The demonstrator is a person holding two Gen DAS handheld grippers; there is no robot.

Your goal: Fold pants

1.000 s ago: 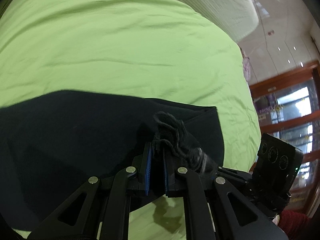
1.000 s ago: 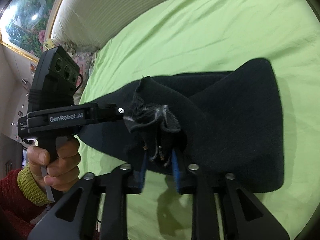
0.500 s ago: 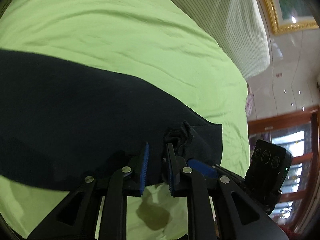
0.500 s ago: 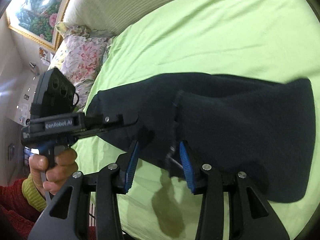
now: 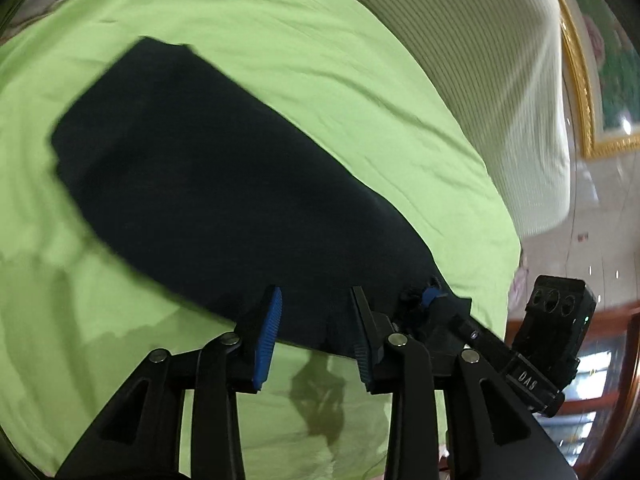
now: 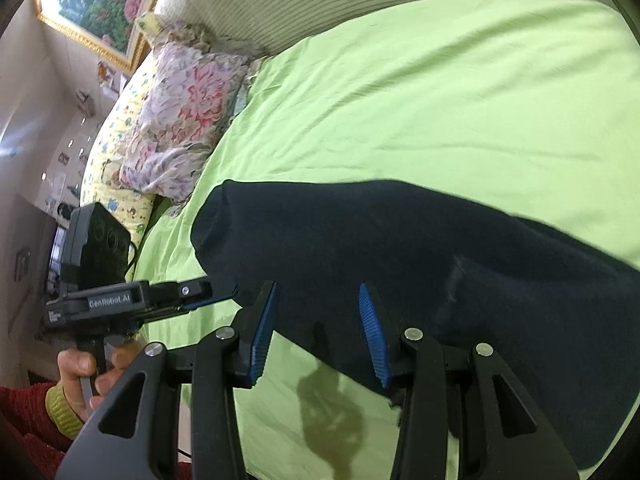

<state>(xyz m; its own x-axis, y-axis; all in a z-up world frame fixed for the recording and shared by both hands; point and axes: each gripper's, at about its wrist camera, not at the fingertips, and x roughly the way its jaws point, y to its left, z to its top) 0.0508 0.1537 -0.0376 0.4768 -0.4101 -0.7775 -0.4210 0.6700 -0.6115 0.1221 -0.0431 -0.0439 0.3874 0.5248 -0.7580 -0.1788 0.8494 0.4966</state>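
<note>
On green bedsheet [image 5: 360, 80]: dark pants [image 5: 208, 200] | left gripper [image 5: 316, 332], right gripper [image 6: 316, 332] both spread apart | floral pillow [image 6: 180, 116] in right view only

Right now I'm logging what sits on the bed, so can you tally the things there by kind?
Pants: 1, dark, lying on the green sheet
Pillows: 2, one floral, one yellow patterned
Grippers: 2, left and right, both open
Total: 5
</note>
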